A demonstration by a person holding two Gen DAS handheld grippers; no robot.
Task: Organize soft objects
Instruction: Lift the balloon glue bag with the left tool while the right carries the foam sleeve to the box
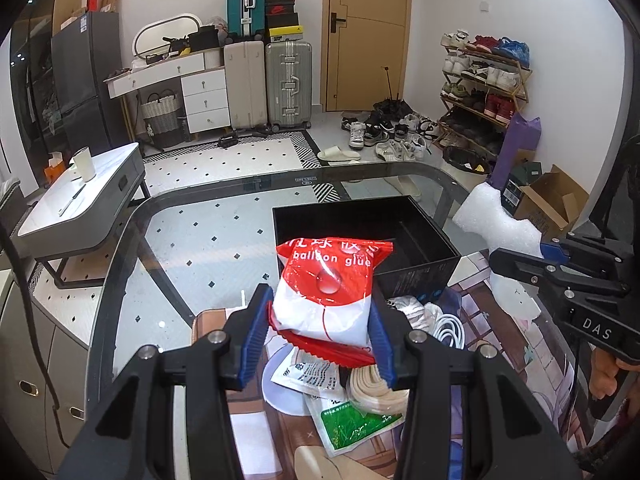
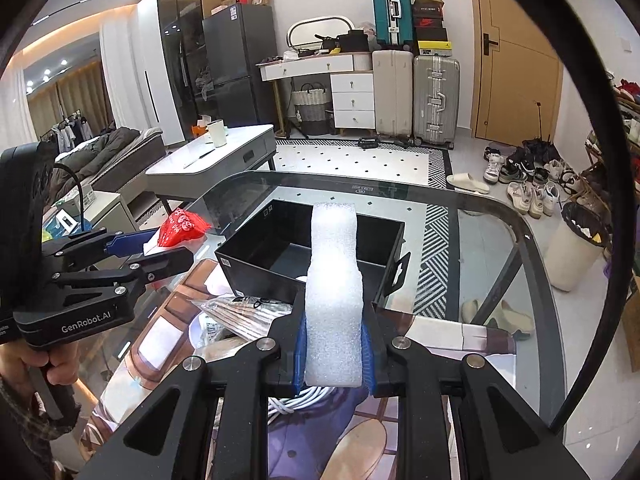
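My left gripper [image 1: 320, 336] is shut on a red and white "balloon glue" bag [image 1: 328, 292] and holds it above the table, just in front of the open black box [image 1: 420, 276]. My right gripper [image 2: 334, 354] is shut on a white foam block [image 2: 334, 300], upright, held above the near edge of the black box [image 2: 256, 276]. The foam block also shows at the right of the left wrist view [image 1: 496, 220], and the red bag at the left of the right wrist view [image 2: 180, 228].
On the picture mat on the glass table [image 1: 132, 272] lie a green and white packet [image 1: 348, 420], a cream rolled strap [image 1: 376, 394], a white cable [image 1: 450, 330] and a clear packet [image 2: 244, 316]. A white side table [image 2: 216, 164] stands beyond the left edge.
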